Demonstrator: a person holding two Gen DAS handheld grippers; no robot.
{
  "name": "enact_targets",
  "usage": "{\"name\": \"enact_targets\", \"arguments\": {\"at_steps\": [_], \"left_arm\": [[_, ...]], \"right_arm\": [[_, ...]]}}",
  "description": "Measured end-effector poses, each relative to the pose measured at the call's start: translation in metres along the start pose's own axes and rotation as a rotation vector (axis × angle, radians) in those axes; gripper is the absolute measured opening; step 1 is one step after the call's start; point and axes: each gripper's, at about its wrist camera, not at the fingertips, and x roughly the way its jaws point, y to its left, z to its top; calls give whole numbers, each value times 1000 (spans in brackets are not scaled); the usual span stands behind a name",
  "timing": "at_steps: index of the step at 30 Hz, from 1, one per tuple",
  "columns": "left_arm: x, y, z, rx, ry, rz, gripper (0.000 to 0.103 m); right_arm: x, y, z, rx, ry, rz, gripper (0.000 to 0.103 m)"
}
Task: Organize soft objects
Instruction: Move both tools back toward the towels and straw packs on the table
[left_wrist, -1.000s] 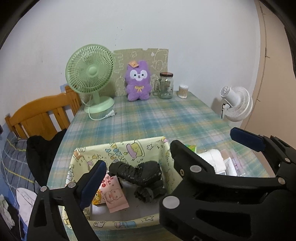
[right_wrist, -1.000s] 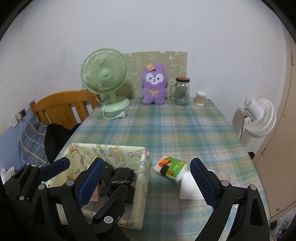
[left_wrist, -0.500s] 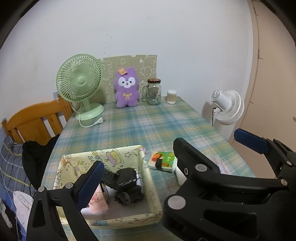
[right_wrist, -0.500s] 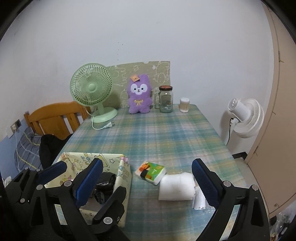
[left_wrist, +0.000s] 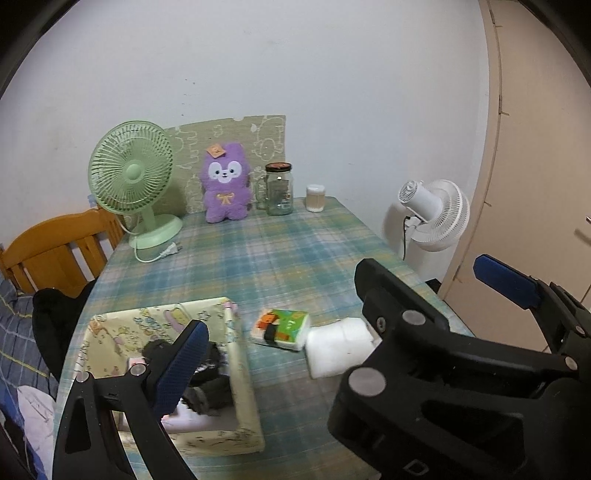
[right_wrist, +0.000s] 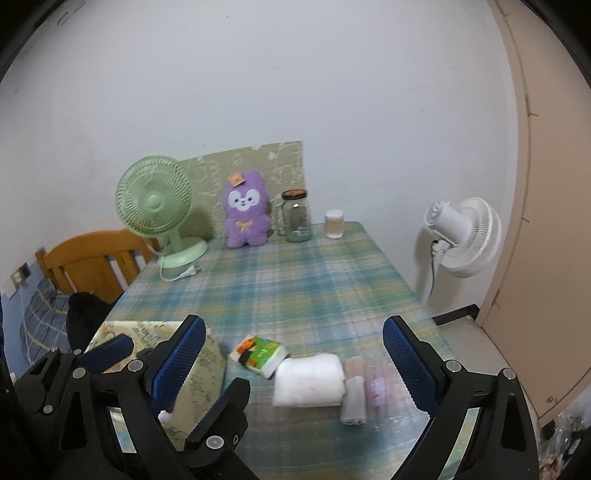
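- Patterned fabric box (left_wrist: 236, 369), at the table's near left corner, already holds dark soft items (left_wrist: 210, 384).
- Still outside it, along the near edge: tissue pack (right_wrist: 258, 356), white rolled towel (right_wrist: 308, 382), smaller rolls (right_wrist: 354, 393).
- Left gripper (left_wrist: 343, 321) and right gripper (right_wrist: 295, 362) both hover with jaws wide and empty.
- Smaller rolls are blurred; the box interior is partly hidden by a gripper finger (left_wrist: 177, 363).
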Motion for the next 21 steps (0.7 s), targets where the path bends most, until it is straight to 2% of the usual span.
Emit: {"name": "enact_targets", "arguments": {"at_steps": [8,21], "left_arm": [[12,-22,-6,12,3,-23,100],[42,-47,-30,20,26,-41,100]], "right_arm": [[0,-23,-9,-6,-4,-24,98],[23,-57,-37,-15,56,-41,98]]}}
